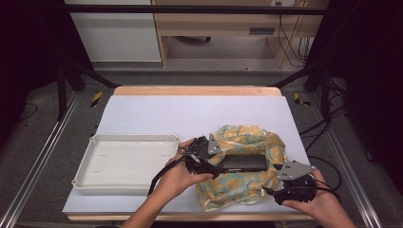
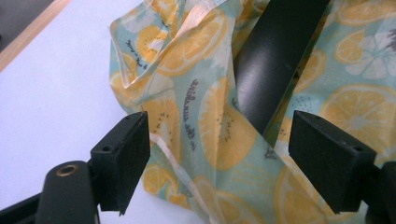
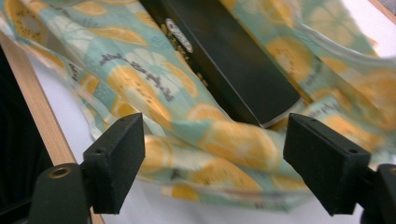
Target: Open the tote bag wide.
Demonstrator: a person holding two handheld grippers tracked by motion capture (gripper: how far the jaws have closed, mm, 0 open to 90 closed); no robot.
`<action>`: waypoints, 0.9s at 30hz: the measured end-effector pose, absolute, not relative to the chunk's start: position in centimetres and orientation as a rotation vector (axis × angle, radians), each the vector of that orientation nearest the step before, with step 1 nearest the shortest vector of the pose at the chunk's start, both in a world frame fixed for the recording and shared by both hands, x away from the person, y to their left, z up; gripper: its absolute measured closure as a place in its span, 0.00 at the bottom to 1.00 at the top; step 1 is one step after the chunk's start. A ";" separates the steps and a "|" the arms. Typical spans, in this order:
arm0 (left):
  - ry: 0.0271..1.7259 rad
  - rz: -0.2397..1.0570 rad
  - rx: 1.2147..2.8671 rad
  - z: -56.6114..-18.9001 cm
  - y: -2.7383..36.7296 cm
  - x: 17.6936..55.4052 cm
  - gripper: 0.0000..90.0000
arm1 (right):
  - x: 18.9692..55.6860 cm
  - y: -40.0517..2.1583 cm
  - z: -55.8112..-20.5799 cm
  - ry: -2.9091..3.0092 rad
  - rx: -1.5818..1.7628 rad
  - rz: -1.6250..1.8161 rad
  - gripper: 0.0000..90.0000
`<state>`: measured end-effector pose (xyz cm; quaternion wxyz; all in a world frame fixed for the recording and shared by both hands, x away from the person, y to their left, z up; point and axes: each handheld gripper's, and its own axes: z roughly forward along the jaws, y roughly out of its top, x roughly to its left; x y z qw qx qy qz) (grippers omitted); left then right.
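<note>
I see a thin, smooth printed cloth (image 1: pixel 247 183), creased, under a black box (image 1: pixel 243 163) with a faintly glossy face. The white tray (image 1: pixel 95 179) looks like matt plastic; the table edge (image 1: pixel 195 90) is pale wood.

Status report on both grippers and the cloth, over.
Left gripper open, right gripper open, nothing pinched. Black box lying on the fruit-print cloth, cloth rumpled around it. White tray off to the left, not in the way.

Black box (image 1: pixel 243 163) on fruit-print cloth (image 1: pixel 242 183), white tray (image 1: pixel 124 162) beside
</note>
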<state>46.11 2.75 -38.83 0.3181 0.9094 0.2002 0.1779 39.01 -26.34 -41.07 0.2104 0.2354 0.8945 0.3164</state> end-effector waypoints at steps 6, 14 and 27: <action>0.507 0.459 2.388 -38.6 2.4 46.0 0.21 | 39.5 -26.0 -41.7 2.503 0.625 0.871 0.23; 0.535 0.461 2.404 -39.1 1.7 46.7 0.20 | 39.9 -25.3 -42.6 2.501 0.612 0.832 0.23; 0.536 0.465 2.487 -40.0 1.8 47.4 0.49 | 39.7 -25.1 -42.8 2.519 0.519 0.820 0.71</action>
